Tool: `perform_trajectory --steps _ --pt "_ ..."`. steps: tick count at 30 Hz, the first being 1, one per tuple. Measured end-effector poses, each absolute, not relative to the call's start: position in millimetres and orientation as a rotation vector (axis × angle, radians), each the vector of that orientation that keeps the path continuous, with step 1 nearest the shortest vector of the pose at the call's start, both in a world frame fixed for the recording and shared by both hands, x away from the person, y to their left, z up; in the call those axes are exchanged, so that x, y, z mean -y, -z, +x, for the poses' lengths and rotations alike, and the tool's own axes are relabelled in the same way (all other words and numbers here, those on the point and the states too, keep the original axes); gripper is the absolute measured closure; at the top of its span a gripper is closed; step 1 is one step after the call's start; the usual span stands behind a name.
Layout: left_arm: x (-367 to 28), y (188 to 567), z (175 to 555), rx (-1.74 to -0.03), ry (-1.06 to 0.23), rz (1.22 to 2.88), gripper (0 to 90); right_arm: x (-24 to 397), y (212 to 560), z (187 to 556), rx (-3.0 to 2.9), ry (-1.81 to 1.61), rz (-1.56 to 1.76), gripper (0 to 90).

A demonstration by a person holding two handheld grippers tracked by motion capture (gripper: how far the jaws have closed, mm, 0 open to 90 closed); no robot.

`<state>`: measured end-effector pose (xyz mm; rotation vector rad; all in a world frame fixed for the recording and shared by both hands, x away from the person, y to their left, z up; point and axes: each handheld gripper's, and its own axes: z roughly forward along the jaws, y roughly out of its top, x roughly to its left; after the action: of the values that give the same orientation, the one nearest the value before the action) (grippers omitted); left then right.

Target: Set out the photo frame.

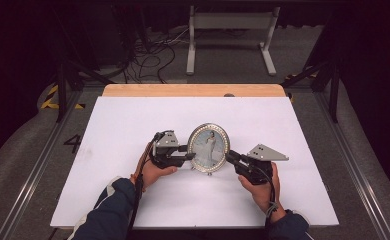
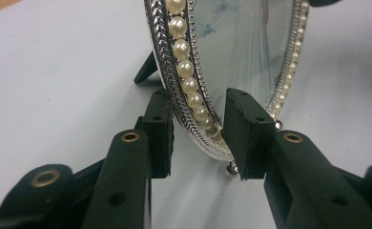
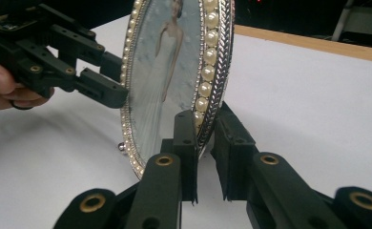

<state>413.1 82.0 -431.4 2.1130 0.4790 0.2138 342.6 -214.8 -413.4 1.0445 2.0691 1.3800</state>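
An oval picture frame point(image 1: 209, 148), rimmed with pearls and silver braid, stands upright near the middle of the white board point(image 1: 133, 120), a little toward the near edge, with a photo of a figure in a long white dress behind the glass. The person has come at it from both sides. The right gripper point(image 3: 204, 138) is clenched on the frame's rim: one pad lies on the glass side, the other behind, and the pearl border is pinched between them. The left gripper point(image 2: 196, 136) straddles the opposite rim. Its jaws sit either side of the braided edge, the back pad close against it, but a sliver of gap shows before the front pad, so I would call it not yet gripping.

To do this well, I think the left should finish closing gently and squarely on the metal rim, not on the glass, while the right holds steady so the frame doesn't twist. The small prop foot point(image 2: 145, 69) behind looks like its only support, so any lift should be level and shared by both hands. Pearls are slippery; a slow squeeze seems wiser.
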Motion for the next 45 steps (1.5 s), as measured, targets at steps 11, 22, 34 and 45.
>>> perform_trajectory --steps 11,22,34,45 --pt "-83 432 406 -0.475 -0.224 2.119 67.1 215 413 345 -2.062 -1.372 1.041 79.5" --pt "-85 431 399 -0.455 -0.252 2.138 67.2 214 414 348 -2.069 -1.359 1.029 79.3" --pt "-86 431 393 -0.45 -0.266 2.149 67.6 213 414 352 -2.076 -1.357 1.025 78.9" --pt "-84 433 390 -0.452 -0.282 2.173 67.3 210 415 352 -2.094 -1.343 1.009 78.1"
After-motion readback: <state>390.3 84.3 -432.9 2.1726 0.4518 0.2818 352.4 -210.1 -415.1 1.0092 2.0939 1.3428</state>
